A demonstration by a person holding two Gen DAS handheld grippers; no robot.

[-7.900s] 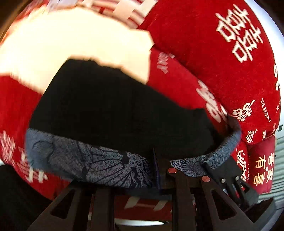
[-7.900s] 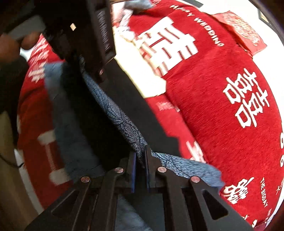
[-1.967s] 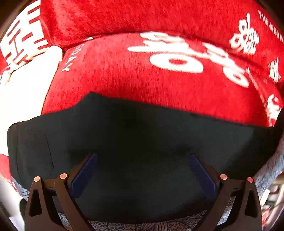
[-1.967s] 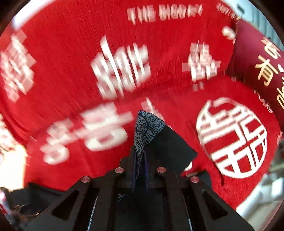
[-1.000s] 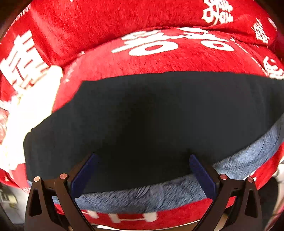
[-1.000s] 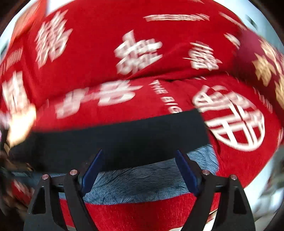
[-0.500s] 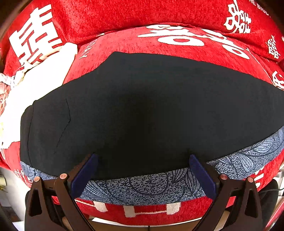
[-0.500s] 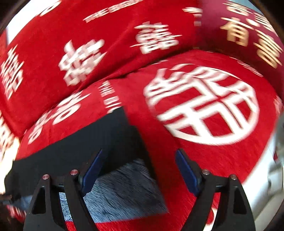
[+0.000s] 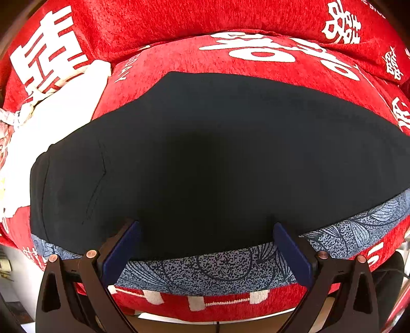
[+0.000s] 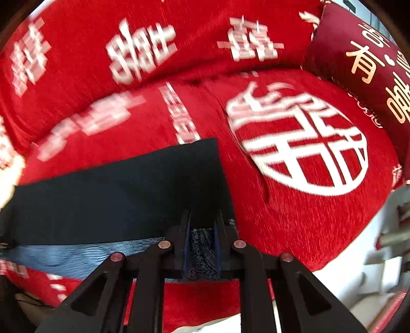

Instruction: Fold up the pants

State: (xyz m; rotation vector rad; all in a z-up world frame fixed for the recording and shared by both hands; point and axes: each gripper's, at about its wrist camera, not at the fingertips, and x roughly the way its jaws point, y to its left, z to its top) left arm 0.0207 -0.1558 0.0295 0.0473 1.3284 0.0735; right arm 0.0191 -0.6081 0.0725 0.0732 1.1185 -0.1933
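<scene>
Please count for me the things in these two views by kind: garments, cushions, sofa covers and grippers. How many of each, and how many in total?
Garments: 1, the black pants with a blue patterned lining.
Cushions: 1, the dark red cushion with gold characters.
Sofa covers: 1, the red sofa cover with white characters.
Grippers: 2, the left gripper and the right gripper.
Total: 5.

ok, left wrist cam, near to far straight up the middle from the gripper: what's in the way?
left gripper, jaws wide open → blue patterned layer of the pants → black layer of the pants → red seat cover with white characters → red backrest.
</scene>
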